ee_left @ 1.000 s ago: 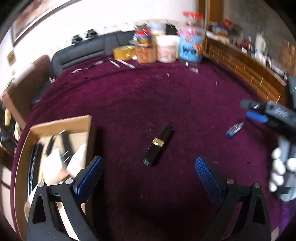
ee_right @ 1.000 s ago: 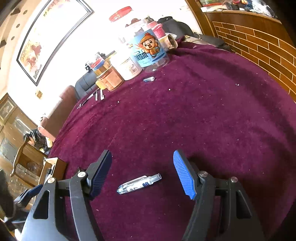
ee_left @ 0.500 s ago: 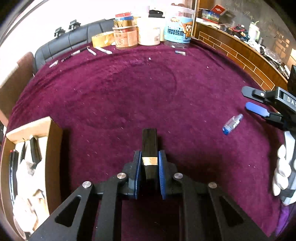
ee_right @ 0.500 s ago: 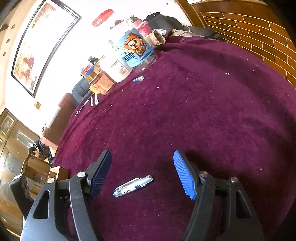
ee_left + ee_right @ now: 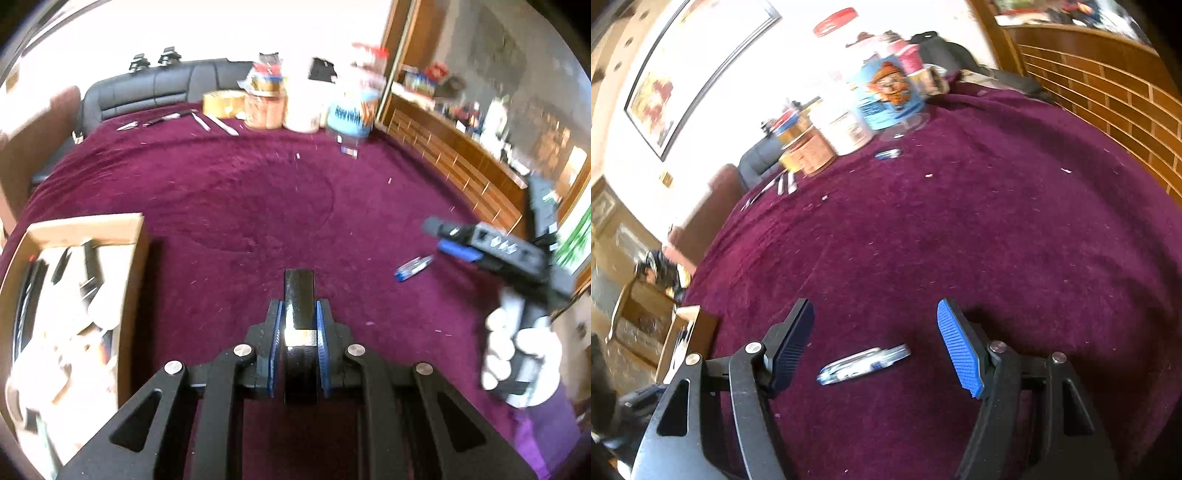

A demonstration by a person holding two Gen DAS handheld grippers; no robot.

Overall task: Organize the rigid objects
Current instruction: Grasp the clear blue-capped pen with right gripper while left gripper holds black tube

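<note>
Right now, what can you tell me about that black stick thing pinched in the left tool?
The black stick is a glossy, squarish tube, likely plastic, with a shiny metallic band around its middle. The left tool is shut on it, one blue pad pressing each side near the band. It points straight forward over the purple cloth; whether it is lifted clear is unclear. A cardboard box sits to its left.

Black grippers (image 5: 298, 325), blue pads (image 5: 958, 354); apparently white glove (image 5: 517, 354).

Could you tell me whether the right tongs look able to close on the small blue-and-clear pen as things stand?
Probably yes. The right tongs stand open with the pen lying flat on the purple cloth between the fingers, and nothing else sits near it. They may need to come lower first.
</note>
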